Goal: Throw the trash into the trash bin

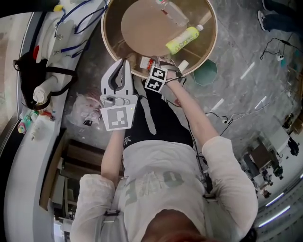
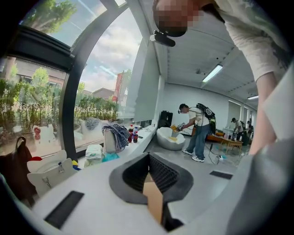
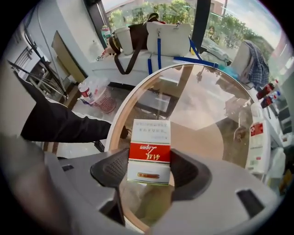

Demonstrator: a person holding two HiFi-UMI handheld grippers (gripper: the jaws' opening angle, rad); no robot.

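The box, white with a red band, lies flat at the near edge of the round table, and my right hand-held gripper points down over it. One pad sits against each long side, so the right hand-held gripper is pinching the box. In the head view the box shows just inside the wooden rim of the table, under the tips of the right hand-held gripper. Further in on the glass top lie a yellow bottle and a clear bottle, both well apart from the box. The green bin stands on the floor just beside the table's rim, to my right. My left hand-held gripper is close in front of my body, its tips near the rim and just beside the box. In the left gripper view the jaws of this hand-held gripper are pressed together at the tips with nothing between them, aimed out across the room. A crumpled bag lies on the floor to my left.
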